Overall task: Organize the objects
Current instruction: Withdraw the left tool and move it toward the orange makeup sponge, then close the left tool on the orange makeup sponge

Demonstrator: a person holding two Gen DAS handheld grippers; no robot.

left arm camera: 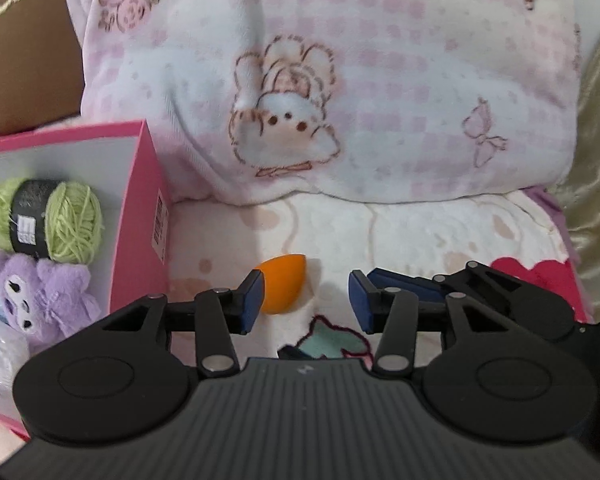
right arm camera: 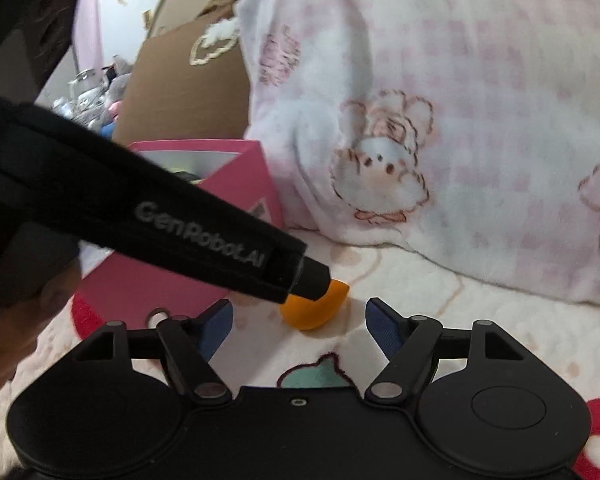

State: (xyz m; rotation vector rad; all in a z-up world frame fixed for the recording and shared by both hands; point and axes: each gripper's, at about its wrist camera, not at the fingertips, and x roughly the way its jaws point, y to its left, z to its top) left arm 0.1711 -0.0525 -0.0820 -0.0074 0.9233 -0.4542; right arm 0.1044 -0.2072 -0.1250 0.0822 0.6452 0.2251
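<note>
The pink box (left arm camera: 140, 216) stands open at the left on the patterned blanket (left arm camera: 420, 232), holding a green yarn ball (left arm camera: 48, 220) and a purple plush toy (left arm camera: 44, 296); just right of it the orange teardrop sponge (left arm camera: 282, 288) lies on the blanket, smooth, its pointed tip up; the left gripper (left arm camera: 304, 300) has jaws released, one pad beside the sponge; the right gripper (right arm camera: 300, 332) is spread wide, empty.

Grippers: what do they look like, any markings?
Both are matte black. Left gripper and right gripper each have two fingers with blue pads on linkage arms with silver pivot pins, round discs at either side and a ribbed body. White "GenRobot.AI" lettering runs along the left gripper's side.
</note>
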